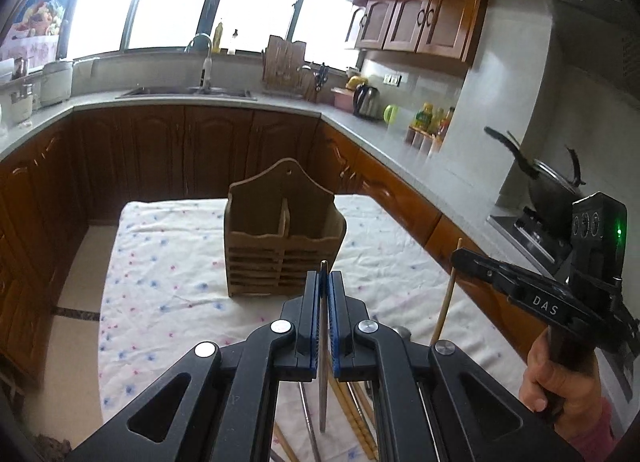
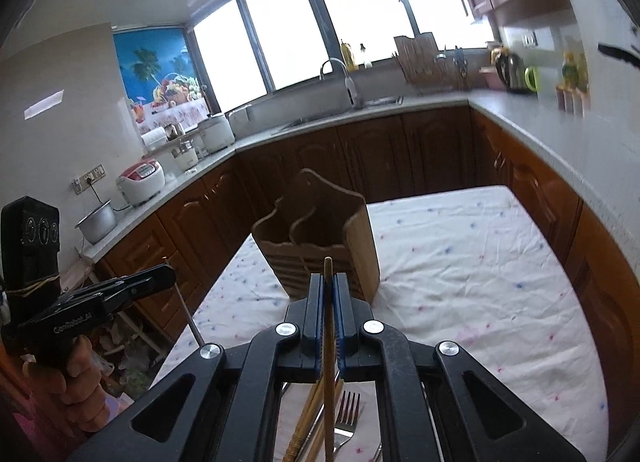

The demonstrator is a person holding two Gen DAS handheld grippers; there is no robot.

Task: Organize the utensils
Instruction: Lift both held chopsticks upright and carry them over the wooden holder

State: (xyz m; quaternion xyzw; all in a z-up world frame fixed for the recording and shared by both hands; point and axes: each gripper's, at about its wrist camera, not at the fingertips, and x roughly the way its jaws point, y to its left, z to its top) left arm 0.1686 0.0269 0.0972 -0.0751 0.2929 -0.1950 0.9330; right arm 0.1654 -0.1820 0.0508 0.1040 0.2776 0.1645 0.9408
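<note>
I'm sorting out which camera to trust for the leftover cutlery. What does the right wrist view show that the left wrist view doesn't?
Only the right wrist view shows a fork lying on the cloth beneath the right gripper, which is shut on a wooden chopstick. Only the left wrist view looks along the left gripper, shut on a metal chopstick. Both show the wooden holder standing empty on the flowered tablecloth, and spare chopsticks below.

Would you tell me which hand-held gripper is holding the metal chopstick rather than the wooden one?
The left hand-held gripper: its silver-grey metal chopstick contrasts with the brown wooden chopstick clamped in the right hand-held gripper.
</note>
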